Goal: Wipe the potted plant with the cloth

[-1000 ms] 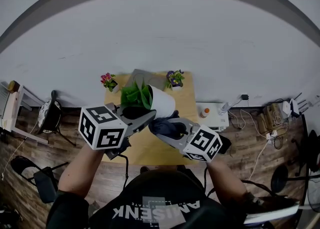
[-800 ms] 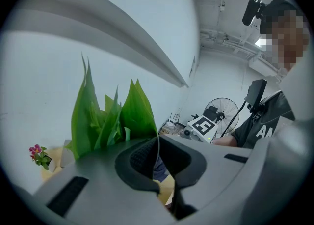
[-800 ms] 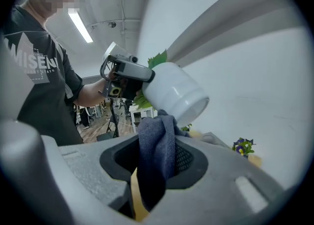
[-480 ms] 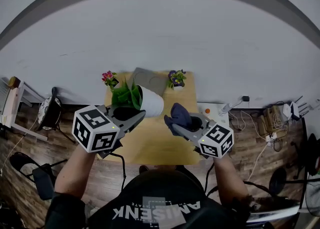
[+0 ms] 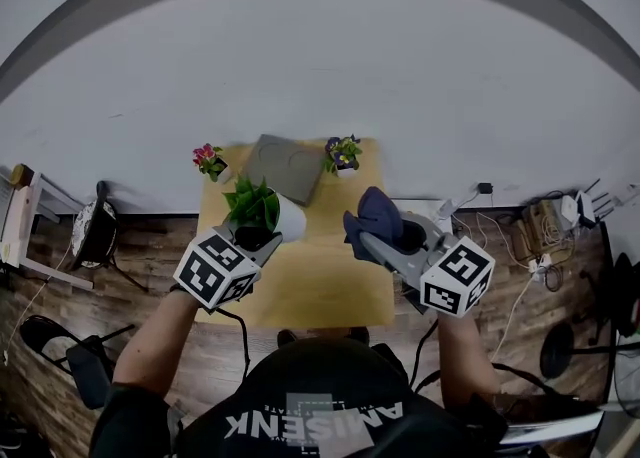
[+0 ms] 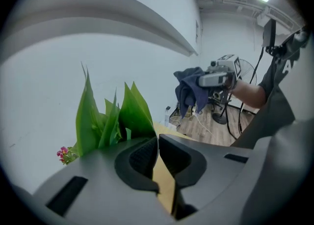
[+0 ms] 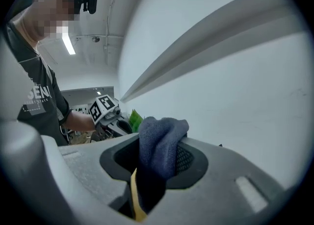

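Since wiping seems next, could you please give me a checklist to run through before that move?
1. Grip on the dark blue cloth by the right gripper: ok.
2. Hold on the green leafy plant in a white pot, at its rim, by the left gripper: ok, jaws almost together.
3. Cloth touching leaves: not ok, apart.
4. Clearance from the pink flower pot, purple flower pot and grey square tray: ok, all at the yellow wooden table's far side.

Bare tabletop (image 5: 320,286) lies open between potted plant (image 5: 258,208) and cloth (image 5: 375,214); grey tray (image 5: 285,166) blocks the back.
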Demonstrator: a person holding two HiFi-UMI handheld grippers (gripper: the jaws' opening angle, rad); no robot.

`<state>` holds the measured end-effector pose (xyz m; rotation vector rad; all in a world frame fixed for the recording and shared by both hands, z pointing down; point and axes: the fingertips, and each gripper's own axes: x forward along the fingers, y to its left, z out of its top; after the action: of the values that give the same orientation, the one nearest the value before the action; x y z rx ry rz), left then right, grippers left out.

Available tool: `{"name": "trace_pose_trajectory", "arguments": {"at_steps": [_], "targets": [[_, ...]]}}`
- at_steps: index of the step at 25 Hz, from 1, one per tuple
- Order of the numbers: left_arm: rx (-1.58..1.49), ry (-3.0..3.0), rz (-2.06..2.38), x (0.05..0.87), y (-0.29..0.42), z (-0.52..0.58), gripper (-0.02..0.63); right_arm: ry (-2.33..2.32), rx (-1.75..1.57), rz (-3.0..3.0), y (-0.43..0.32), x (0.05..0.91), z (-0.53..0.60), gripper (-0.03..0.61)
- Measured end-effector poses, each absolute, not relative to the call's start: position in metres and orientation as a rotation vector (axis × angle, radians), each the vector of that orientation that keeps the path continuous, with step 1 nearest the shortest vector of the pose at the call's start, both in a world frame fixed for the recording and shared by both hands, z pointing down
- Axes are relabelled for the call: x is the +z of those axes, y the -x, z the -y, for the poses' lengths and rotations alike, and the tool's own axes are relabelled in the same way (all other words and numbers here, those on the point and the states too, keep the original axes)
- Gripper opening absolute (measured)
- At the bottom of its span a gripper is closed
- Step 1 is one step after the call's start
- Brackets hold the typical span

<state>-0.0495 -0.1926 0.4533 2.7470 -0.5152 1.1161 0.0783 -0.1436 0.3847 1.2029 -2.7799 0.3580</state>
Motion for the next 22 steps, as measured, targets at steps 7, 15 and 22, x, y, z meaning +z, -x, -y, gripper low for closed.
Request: {"name": "trace_pose_trajectory", "arguments": {"at_steps": [7, 15, 22], "targets": [[1.337, -2.741, 0.442, 0.510, 0.032, 0.197, 0.015, -1.312, 0.362, 2.738, -0.098, 0.384, 0.139, 0.130], [1.575, -2.785, 0.322, 0.571, 0.000, 0.201, 0.017, -1.430, 0.414, 2.671, -0.130, 0.392, 0.137, 0.130], [1.786, -2.762, 0.201, 0.629, -0.009, 0.207, 0.018, -1.522, 0.430, 2.639, -0.151, 0.395, 0.143, 0.130]]}}
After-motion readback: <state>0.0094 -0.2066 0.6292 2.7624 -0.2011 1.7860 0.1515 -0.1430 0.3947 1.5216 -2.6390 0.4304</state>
